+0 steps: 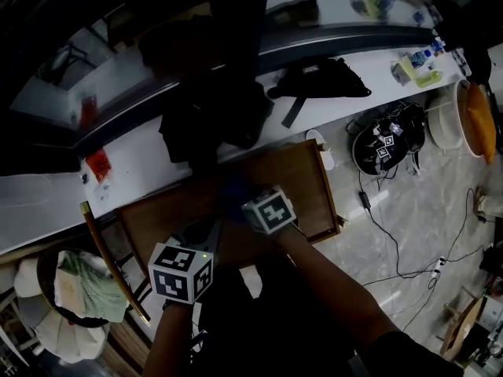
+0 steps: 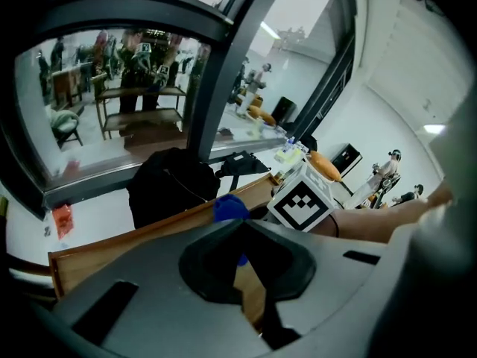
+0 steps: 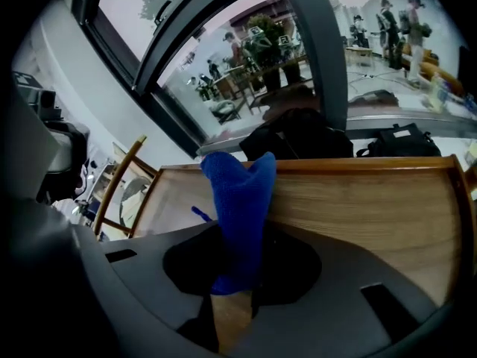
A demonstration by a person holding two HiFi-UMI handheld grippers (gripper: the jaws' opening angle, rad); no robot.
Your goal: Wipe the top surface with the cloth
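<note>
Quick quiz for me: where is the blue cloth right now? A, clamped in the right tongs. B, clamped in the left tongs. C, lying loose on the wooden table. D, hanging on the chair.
A: the right gripper view shows the cloth pinched between the right tongs, sticking up in front of the wooden table.

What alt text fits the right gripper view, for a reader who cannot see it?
The right claw is shut on a blue cloth that sticks up over a wooden table top. Behind it, black bags lie on a white ledge under a window.
</note>
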